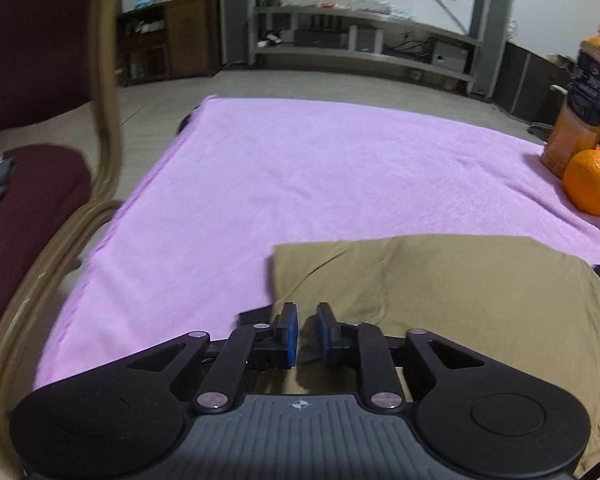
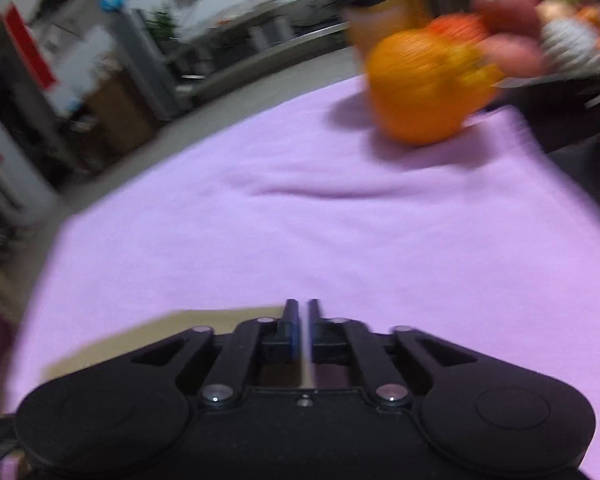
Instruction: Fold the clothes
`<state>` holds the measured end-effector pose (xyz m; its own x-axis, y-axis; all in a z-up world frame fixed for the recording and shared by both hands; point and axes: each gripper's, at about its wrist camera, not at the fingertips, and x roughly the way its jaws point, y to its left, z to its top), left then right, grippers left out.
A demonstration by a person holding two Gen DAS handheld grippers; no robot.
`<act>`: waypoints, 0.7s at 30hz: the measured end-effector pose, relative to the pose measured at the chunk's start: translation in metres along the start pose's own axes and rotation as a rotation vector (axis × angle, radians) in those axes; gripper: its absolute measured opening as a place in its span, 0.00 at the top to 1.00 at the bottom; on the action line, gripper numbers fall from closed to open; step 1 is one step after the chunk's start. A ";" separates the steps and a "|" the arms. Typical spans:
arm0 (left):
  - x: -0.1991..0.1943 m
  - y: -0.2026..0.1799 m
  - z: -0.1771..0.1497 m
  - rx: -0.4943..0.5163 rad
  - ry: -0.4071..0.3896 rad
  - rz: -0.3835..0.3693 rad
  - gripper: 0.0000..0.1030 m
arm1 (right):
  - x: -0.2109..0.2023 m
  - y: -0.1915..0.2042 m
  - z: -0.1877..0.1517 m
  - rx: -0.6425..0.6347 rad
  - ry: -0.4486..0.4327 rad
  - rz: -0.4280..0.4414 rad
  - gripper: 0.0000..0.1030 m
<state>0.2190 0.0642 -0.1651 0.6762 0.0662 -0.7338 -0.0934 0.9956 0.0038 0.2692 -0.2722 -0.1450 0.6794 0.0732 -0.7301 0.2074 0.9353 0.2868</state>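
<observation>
A tan garment (image 1: 460,300) lies folded on the pink cloth (image 1: 280,184) at the near right of the table. My left gripper (image 1: 307,316) hovers over its near left part with a small gap between the blue pads (image 1: 290,332), holding nothing. In the blurred right wrist view my right gripper (image 2: 304,312) has its jaws almost together with a thin slit between them, and nothing shows between them. A corner of the tan garment (image 2: 140,340) shows below and left of it on the pink cloth (image 2: 340,240).
An orange (image 1: 590,182) and a juice bottle (image 1: 580,96) stand at the table's right edge. The right wrist view shows the orange (image 2: 420,88) beside a tray of fruit (image 2: 540,40). A maroon chair (image 1: 24,216) with a wooden frame stands left of the table.
</observation>
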 end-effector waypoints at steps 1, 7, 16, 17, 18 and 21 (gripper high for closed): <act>-0.007 0.005 0.000 -0.009 0.018 0.025 0.81 | -0.010 -0.006 0.002 0.016 -0.001 -0.028 0.88; -0.073 0.036 -0.014 -0.046 -0.018 0.006 0.87 | -0.114 -0.024 0.003 0.044 -0.093 0.120 0.83; -0.096 0.001 -0.025 0.046 -0.143 -0.148 0.86 | -0.134 0.027 -0.035 -0.259 -0.104 0.244 0.68; -0.092 -0.002 -0.024 0.050 -0.146 -0.145 0.86 | -0.129 0.038 -0.041 -0.305 -0.084 0.253 0.68; -0.087 -0.005 -0.023 0.054 -0.149 -0.141 0.86 | -0.125 0.048 -0.047 -0.351 -0.069 0.264 0.68; -0.073 -0.014 -0.020 0.067 -0.157 -0.130 0.86 | -0.114 0.080 -0.062 -0.475 -0.052 0.292 0.68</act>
<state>0.1565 0.0444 -0.1254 0.7856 -0.0589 -0.6159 0.0472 0.9983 -0.0353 0.1646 -0.1847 -0.0770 0.6974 0.3463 -0.6274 -0.3263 0.9329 0.1521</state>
